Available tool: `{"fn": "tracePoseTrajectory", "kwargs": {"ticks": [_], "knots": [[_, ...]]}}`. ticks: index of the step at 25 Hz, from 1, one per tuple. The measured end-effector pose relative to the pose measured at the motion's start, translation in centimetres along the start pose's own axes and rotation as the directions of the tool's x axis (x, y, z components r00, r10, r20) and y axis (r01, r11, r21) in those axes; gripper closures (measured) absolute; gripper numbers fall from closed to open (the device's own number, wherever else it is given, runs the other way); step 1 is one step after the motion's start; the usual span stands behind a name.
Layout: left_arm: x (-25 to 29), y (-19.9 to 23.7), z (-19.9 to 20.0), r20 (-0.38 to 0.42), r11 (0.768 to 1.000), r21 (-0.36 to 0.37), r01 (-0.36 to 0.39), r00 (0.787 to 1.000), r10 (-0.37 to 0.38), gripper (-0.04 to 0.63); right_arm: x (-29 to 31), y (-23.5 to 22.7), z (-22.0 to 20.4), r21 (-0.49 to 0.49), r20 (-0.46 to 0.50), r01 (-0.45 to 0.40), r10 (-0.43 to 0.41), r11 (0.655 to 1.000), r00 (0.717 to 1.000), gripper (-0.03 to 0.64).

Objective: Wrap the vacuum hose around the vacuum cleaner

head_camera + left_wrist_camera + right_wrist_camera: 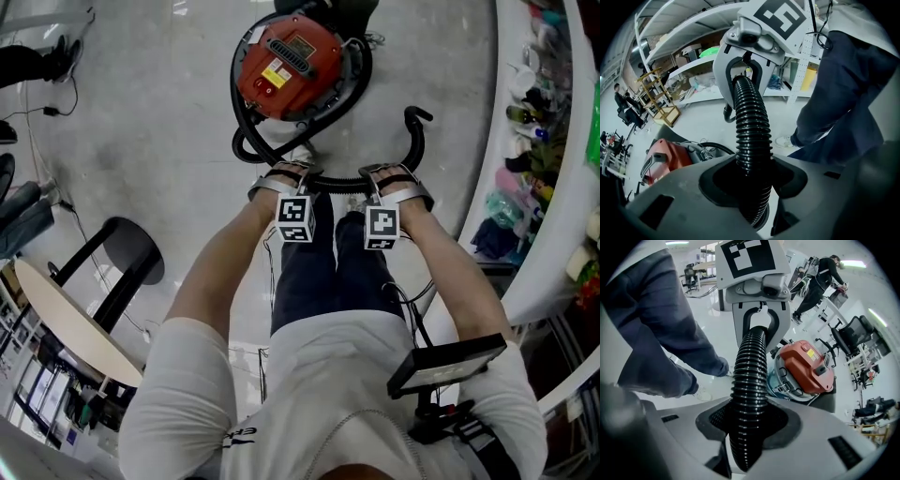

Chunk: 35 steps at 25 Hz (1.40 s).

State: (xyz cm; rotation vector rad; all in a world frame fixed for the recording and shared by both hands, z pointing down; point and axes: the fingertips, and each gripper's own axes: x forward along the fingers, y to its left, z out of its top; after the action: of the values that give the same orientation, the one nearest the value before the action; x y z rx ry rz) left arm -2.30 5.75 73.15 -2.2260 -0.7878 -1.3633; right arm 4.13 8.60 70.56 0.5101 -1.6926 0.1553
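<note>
The red vacuum cleaner (286, 66) stands on the grey floor ahead of me. Its black ribbed hose (339, 178) curls round the base, then runs straight between my two grippers and ends in a curved piece at the right. My left gripper (284, 175) and right gripper (398, 180) each grip this stretch, pointing steeply down. In the left gripper view the hose (752, 136) sits in the jaws' notch of the left gripper (752, 176) and leads to the right gripper (745, 51). The right gripper view shows the hose (750, 376) in the right gripper (749, 425), with the vacuum cleaner (806, 366) beyond.
A black round stool (131, 248) and a pale wooden tabletop (66, 323) stand at the left. White curved shelving (553, 187) full of items lines the right side. The person's legs and a shoe (300, 155) are just behind the hose. Other people work far off.
</note>
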Motion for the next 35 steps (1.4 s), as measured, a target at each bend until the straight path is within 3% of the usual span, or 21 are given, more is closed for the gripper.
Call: {"fn": "tracePoseTrajectory", "kwargs": {"ticks": [4, 10, 15, 22, 27, 35], "knots": [[0.5, 1.1, 1.4, 0.010, 1.000, 0.027, -0.006, 1.000, 0.006, 0.433, -0.5, -0.6, -1.6, 0.013, -0.014, 0.029, -0.029, 0.999, 0.999, 0.468], [1.0, 3.1, 5.0, 0.110, 0.998, 0.047, 0.040, 0.993, -0.045, 0.433, -1.2, -2.5, -3.4, 0.032, -0.047, 0.055, -0.053, 0.998, 0.997, 0.468], [1.8, 5.4, 7.8, 0.147, 0.996, -0.024, 0.082, 0.986, -0.078, 0.446, -2.1, -4.4, -6.5, 0.055, -0.104, 0.059, -0.053, 0.997, 0.993, 0.471], [1.5, 6.9, 9.2, 0.144, 0.991, -0.052, 0.124, 0.983, -0.115, 0.449, -3.4, -5.9, -7.9, 0.082, -0.124, 0.060, -0.049, 0.995, 0.991, 0.471], [3.2, 8.2, 10.9, 0.133, 0.985, -0.099, 0.142, 0.983, -0.128, 0.449, -3.2, -6.9, -10.6, 0.032, -0.093, 0.047, -0.044, 0.998, 0.995, 0.471], [4.1, 10.6, 13.8, 0.136, 0.959, -0.247, 0.142, 0.984, -0.110, 0.454, -3.2, -9.6, -14.0, -0.101, -0.046, 0.038, -0.043, 0.994, 0.998, 0.469]]}}
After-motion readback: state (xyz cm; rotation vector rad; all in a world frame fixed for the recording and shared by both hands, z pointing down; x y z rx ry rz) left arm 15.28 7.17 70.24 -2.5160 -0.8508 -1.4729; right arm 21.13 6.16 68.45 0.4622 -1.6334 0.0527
